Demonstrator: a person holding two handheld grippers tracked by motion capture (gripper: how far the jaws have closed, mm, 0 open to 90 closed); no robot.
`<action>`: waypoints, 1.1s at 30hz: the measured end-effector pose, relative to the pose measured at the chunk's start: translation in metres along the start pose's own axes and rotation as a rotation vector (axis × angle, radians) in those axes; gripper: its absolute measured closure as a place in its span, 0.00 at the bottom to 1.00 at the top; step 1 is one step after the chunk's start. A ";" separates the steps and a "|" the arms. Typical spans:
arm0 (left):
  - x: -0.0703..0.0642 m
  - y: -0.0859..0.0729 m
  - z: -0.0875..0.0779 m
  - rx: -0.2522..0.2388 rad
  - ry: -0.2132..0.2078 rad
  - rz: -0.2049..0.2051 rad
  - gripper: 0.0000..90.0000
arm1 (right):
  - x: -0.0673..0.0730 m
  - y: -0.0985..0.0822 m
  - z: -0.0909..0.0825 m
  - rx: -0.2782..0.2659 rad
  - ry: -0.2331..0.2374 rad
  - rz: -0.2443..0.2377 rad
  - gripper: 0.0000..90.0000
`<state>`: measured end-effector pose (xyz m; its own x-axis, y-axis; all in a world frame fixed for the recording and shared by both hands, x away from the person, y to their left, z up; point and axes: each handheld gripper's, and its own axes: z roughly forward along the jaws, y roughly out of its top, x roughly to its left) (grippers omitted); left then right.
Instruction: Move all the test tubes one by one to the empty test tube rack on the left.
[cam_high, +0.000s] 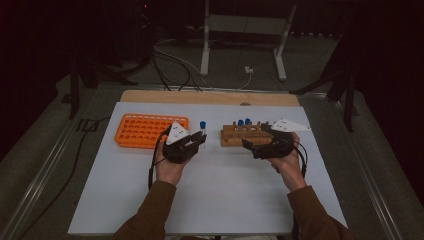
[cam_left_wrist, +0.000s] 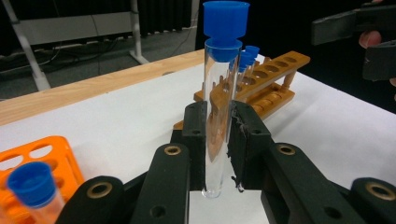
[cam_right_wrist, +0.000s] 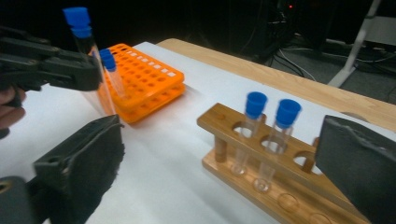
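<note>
While the left gripper (cam_left_wrist: 218, 140) clamps its jaws on a clear test tube (cam_left_wrist: 220, 116) with a blue cap, holding it upright above the white table (cam_high: 210, 190), the right gripper (cam_right_wrist: 224, 172) stands wide open with nothing between its jaws. That tube hangs between the orange rack (cam_high: 142, 130) and the wooden rack (cam_right_wrist: 261, 154). Two blue-capped tubes (cam_right_wrist: 252, 130) stand in the wooden rack, just before the open jaws. Another capped tube (cam_right_wrist: 112, 70) sits in the orange rack.
</note>
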<state>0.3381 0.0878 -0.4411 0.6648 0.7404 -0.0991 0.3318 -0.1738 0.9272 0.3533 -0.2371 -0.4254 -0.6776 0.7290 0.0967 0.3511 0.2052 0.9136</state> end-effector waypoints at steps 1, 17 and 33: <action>0.001 0.000 -0.001 -0.001 0.003 -0.001 0.87 | -0.001 -0.001 -0.001 0.000 -0.007 0.003 0.00; 0.023 -0.001 -0.025 -0.040 0.045 -0.033 0.87 | -0.020 -0.018 -0.023 -0.001 -0.076 0.040 0.00; 0.049 -0.003 -0.052 -0.060 0.121 -0.053 0.87 | -0.022 -0.023 -0.037 -0.019 -0.093 0.033 0.00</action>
<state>0.3349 0.1586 -0.4297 0.5604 0.8213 -0.1072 0.3208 -0.0959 0.9423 0.3360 -0.2821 -0.4337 -0.6029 0.7927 0.0904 0.3593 0.1686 0.9179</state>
